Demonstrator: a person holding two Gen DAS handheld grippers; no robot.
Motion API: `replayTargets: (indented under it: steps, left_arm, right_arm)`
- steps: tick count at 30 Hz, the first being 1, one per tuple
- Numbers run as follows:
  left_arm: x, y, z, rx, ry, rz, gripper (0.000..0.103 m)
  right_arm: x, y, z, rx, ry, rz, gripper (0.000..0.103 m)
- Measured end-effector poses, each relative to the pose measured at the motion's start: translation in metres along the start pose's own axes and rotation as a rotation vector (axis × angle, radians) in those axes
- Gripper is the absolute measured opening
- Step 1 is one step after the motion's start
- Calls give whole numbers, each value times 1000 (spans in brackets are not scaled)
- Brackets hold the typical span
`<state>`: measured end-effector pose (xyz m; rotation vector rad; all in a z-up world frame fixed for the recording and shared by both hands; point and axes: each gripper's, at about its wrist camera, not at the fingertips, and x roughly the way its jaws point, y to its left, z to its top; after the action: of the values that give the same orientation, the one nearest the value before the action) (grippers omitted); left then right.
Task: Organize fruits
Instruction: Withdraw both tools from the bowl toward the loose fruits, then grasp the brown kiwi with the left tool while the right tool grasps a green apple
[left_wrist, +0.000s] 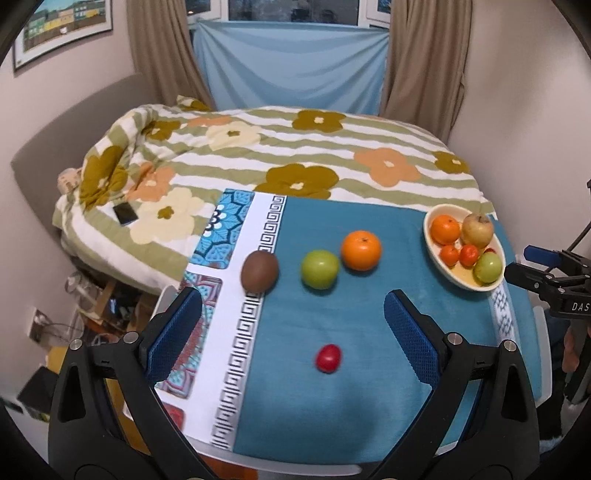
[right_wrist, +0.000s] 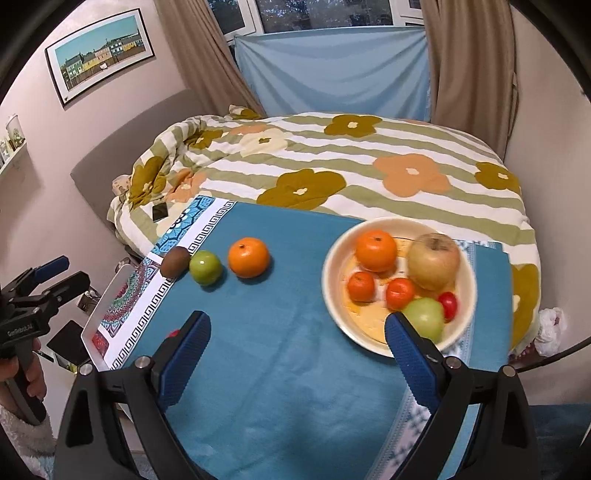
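Note:
A cream bowl (right_wrist: 332, 295) at the table's right holds an orange (right_wrist: 375, 250), a yellowish apple (right_wrist: 434, 260), two mandarins (right_wrist: 361, 286), a green apple (right_wrist: 424, 317) and a small red tomato (right_wrist: 448, 304). Loose on the blue cloth lie a kiwi (left_wrist: 259, 271), a green apple (left_wrist: 320, 268) and an orange (left_wrist: 361, 250) in a row. A red tomato (left_wrist: 328, 358) lies nearer. My left gripper (left_wrist: 295, 325) hovers open above that tomato, holding nothing. My right gripper (right_wrist: 299, 332) hangs open and empty, with its right finger beside the bowl's near rim.
Behind the table is a bed with a floral striped quilt (left_wrist: 295, 147), and a phone (left_wrist: 125, 213) lies on it. The patterned cloth border (left_wrist: 240, 332) runs along the table's left edge, with clutter on the floor below. A hand (right_wrist: 22, 373) holds the left gripper's handle.

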<state>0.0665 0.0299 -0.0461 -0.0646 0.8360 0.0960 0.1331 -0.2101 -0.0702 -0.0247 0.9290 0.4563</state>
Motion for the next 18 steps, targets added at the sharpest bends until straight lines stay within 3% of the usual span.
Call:
replayTargets:
  steps: [9, 18]
  left_arm:
    - [53, 46, 22, 61, 73, -81, 103]
    - [124, 62, 26, 167, 178, -185, 103]
  right_arm:
    - [48, 44, 13, 71, 30, -30, 94]
    - [111, 76, 17, 159, 98, -35, 94]
